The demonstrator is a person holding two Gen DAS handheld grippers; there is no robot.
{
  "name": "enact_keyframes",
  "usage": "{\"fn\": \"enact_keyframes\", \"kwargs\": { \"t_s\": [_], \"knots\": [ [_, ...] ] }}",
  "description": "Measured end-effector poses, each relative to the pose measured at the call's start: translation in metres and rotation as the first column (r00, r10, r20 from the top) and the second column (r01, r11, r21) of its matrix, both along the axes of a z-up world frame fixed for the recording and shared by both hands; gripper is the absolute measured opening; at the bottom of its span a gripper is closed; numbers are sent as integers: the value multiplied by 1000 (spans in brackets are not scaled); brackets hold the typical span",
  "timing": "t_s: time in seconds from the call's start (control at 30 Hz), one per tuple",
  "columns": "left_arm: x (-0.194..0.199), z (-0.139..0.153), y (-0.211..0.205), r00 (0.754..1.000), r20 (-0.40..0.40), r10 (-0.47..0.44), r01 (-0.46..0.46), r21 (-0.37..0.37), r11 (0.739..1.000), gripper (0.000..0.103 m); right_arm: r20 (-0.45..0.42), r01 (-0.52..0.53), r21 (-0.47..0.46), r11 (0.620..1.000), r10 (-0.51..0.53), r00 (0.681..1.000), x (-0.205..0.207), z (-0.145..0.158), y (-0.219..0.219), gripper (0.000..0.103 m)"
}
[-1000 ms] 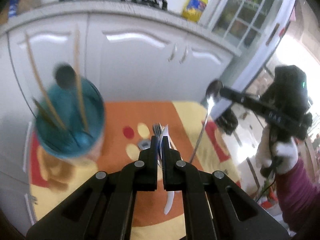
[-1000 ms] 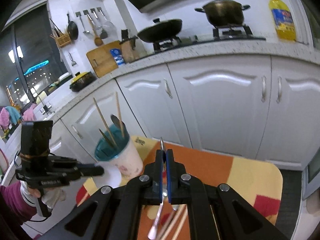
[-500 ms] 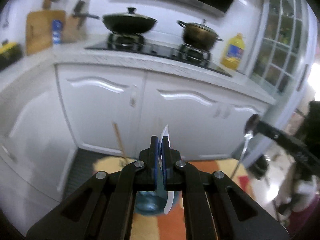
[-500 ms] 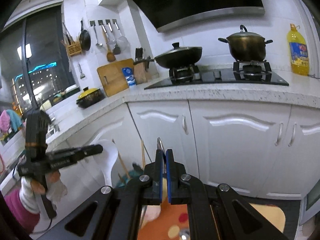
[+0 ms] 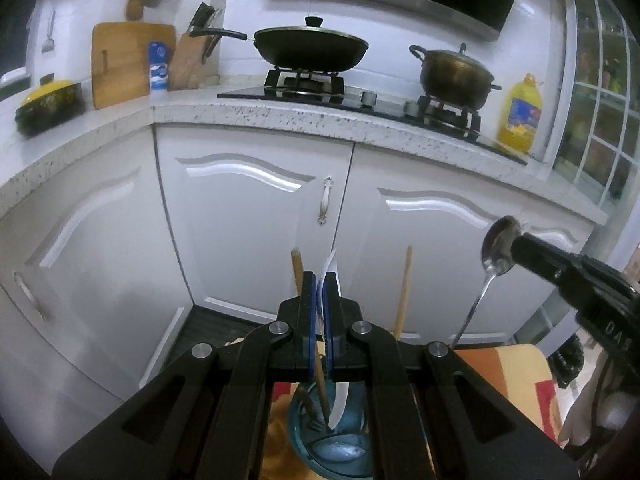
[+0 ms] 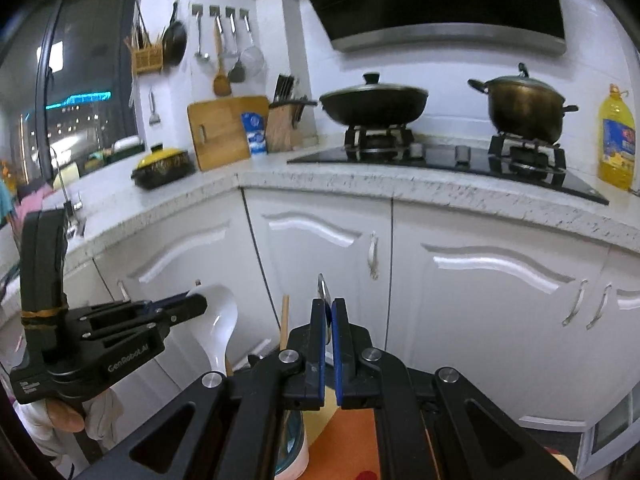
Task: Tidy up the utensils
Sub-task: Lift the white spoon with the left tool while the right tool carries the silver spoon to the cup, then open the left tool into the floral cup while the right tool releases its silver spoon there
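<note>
The left gripper [image 5: 320,300] is clamped on a white ceramic spoon [image 5: 334,268]: the handle sticks up past its blue pads and the bowl hangs below them, over the blue-rimmed utensil cup [image 5: 332,444] near the bottom of the view. Two wooden chopsticks [image 5: 405,288] stand in that cup, one on either side of the closed jaws. To the right, the right gripper [image 6: 328,316] pinches a metal spoon [image 5: 498,248], bowl uppermost, its handle slanting down toward the orange patterned cloth [image 5: 500,364].
</note>
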State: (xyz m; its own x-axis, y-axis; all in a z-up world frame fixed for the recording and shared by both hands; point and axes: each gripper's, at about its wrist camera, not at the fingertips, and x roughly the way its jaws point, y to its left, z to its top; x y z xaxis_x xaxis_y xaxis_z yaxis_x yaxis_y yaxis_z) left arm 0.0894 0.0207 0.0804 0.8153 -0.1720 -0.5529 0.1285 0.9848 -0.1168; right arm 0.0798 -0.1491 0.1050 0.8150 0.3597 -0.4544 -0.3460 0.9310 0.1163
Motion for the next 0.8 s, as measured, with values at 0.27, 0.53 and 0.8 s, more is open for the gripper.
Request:
{"fn": "enact_keyframes", "kwargs": {
  "t_s": [0.27, 0.53, 0.8],
  "knots": [
    [-6, -26, 1, 999, -45, 1, -2, -5, 1000, 2, -83, -61, -27, 998, 59, 995, 0, -37, 15, 3],
    [-15, -41, -4, 996, -89, -2, 3, 14, 1000, 2, -170, -111, -9, 994, 108, 980, -1, -61, 24, 4],
    [-23, -47, -8, 990, -141, -12, 12, -6, 1000, 10, -215, -92, 35, 995, 97, 972, -3, -60, 10, 27]
  ]
}}
